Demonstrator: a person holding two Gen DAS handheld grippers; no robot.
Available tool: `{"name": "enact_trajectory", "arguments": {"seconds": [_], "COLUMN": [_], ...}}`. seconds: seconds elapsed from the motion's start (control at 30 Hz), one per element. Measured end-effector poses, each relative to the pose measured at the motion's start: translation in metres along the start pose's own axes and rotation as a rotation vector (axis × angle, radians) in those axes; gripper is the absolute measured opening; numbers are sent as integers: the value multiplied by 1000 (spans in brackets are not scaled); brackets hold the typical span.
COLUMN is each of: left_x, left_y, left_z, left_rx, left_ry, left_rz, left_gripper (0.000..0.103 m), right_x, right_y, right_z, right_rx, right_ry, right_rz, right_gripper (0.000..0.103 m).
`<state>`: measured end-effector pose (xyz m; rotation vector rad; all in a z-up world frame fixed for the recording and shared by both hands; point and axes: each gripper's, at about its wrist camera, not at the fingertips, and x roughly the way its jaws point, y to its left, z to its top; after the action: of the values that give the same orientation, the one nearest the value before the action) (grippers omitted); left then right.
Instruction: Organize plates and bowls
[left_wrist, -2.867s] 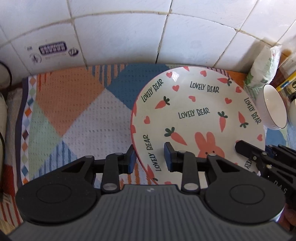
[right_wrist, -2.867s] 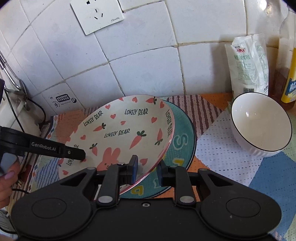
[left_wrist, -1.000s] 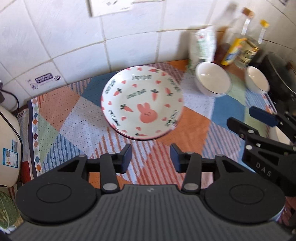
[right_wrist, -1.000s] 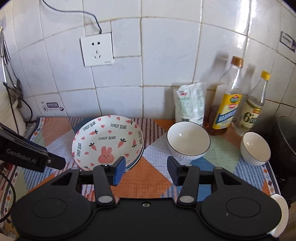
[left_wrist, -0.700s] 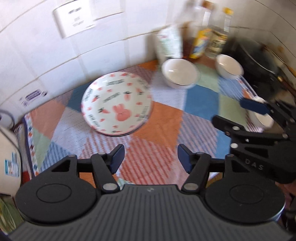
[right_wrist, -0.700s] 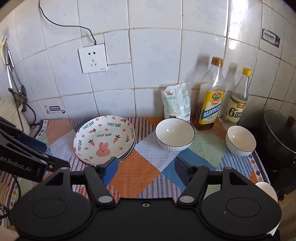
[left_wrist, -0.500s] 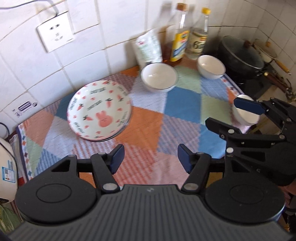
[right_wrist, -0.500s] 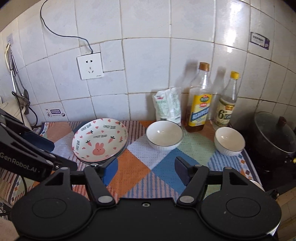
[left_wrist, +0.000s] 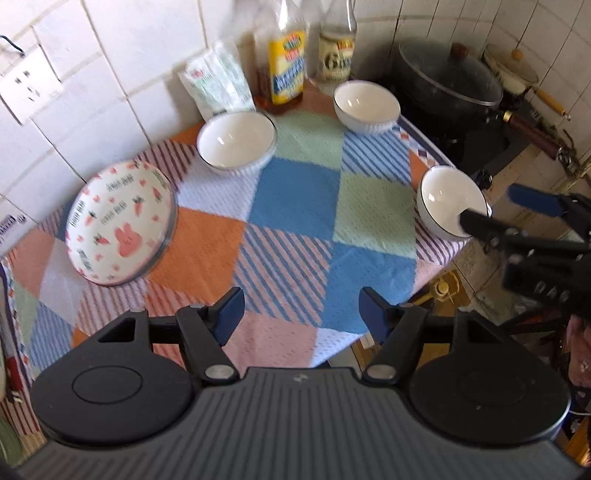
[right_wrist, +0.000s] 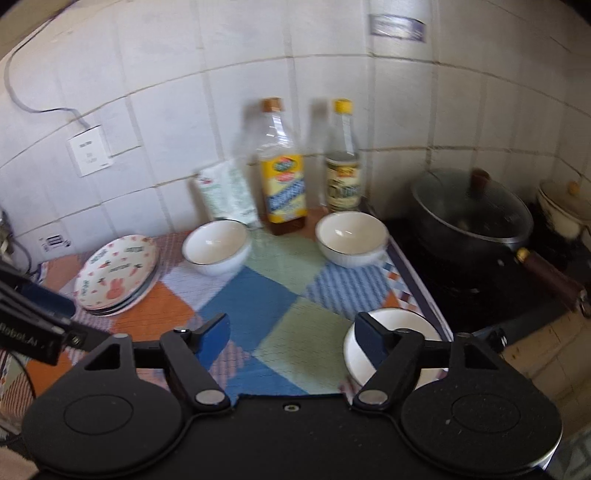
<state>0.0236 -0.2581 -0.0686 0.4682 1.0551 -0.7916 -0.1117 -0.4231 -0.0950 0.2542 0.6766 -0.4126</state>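
at the far left of the patchwork cloth (left_wrist: 295, 206) that covers the bench, the carrot-and-rabbit plate (left_wrist: 120, 225) sits on top of another plate, whose darker rim shows under it in the right wrist view (right_wrist: 118, 271). just right of the stack, near the tiled wall, stands a white bowl (left_wrist: 236, 142) in front of a pale packet (left_wrist: 216, 86). further right comes a second white bowl (left_wrist: 366, 105), in front of two bottles, one with a yellow label (left_wrist: 286, 70) and one with a pale label (left_wrist: 337, 57). a third white bowl (left_wrist: 452, 201) stands at the cloth's right edge, nearer the front. beyond it a dark lidded pan (left_wrist: 448, 83) sits on the stove.

the left claw (left_wrist: 302, 315) hangs above the cloth's front part, jaws wide and just been opening, nothing between them. the right claw (right_wrist: 291, 338) hangs beside the third bowl (right_wrist: 391, 347), its jaws also wide and just been opening, holding nothing; its right finger overlaps that bowl in the view.
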Motion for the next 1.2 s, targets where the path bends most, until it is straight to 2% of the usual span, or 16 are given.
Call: {"name": "enact_trajectory", "arguments": {"seconds": [0.17, 0.33, 0.53, 0.77, 0.87, 0.93, 1.03, 1.2], "left_x": [30, 53, 72, 88, 95, 103, 119, 141], "left_y": [-29, -59, -83, -105, -114, -118, -121, -125], "left_z": [5, 16, 32, 45, 47, 50, 56, 62], "left_rx": [-28, -35, -80, -98, -100, -91, -98, -138], "left_ry": [26, 22, 29, -12, -98, -117, -103, -77], "left_rz": [10, 10, -4, -11, 60, 68, 38, -24], "left_gripper": [78, 86, 87, 88, 88, 88, 88, 88], "right_x": [9, 24, 47, 70, 86, 97, 109, 126], "right_y": [-50, -87, -120, -134, -136, -138, -140, -136], "right_z": [-19, -35, -43, -53, -60, -66, -76, -87], "right_rx": [37, 13, 11, -21, -38, -51, -51, -105], "right_ry": [9, 27, 79, 130, 133, 142, 124, 141], "right_rz": [-18, -6, 26, 91, 123, 152, 198, 202], "right_gripper": [88, 93, 93, 94, 94, 95, 95, 95]}}
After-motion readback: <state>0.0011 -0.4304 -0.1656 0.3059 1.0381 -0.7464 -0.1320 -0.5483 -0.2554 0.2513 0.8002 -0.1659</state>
